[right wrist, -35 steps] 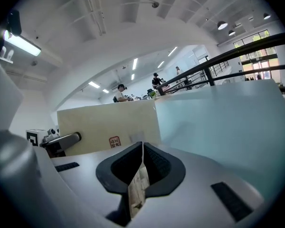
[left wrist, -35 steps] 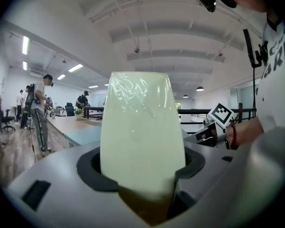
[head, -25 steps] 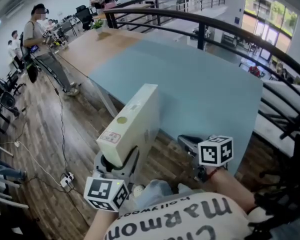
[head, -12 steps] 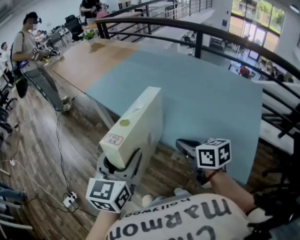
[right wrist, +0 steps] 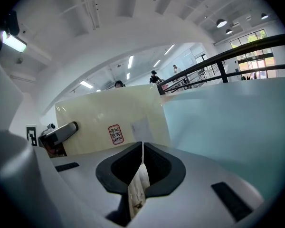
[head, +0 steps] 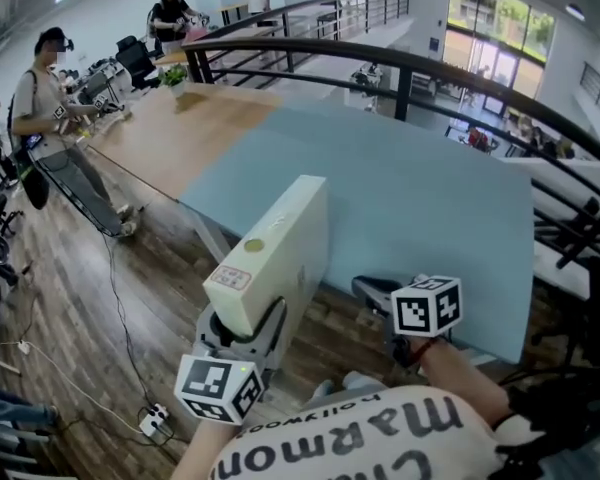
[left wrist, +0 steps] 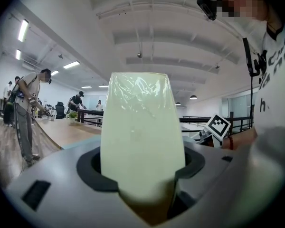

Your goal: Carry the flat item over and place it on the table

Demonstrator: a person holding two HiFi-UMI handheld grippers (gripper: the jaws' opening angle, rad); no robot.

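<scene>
A flat cream box (head: pixel 275 248) with a small red-and-white label stands on edge in my left gripper (head: pixel 243 330), whose jaws are shut on its lower end. In the left gripper view the box (left wrist: pixel 140 132) fills the gap between the jaws. It hangs over the wooden floor, just short of the near edge of the light blue table (head: pixel 410 198). My right gripper (head: pixel 375 293) is to the box's right at the table's edge, shut with nothing in it. The right gripper view shows the closed jaws (right wrist: pixel 141 161), the box (right wrist: pixel 109 120) to their left and the table (right wrist: pixel 237 122) on the right.
A black railing (head: pixel 410 63) curves behind and to the right of the table. The table's far left part is bare wood (head: pixel 180 128). People stand at the far left (head: pixel 40 88). Cables and a power strip (head: pixel 155 420) lie on the floor.
The view has advanced a little toward the table, and the floor slid back beneath me. The box stays gripped in the left gripper; the right gripper stays shut beside it.
</scene>
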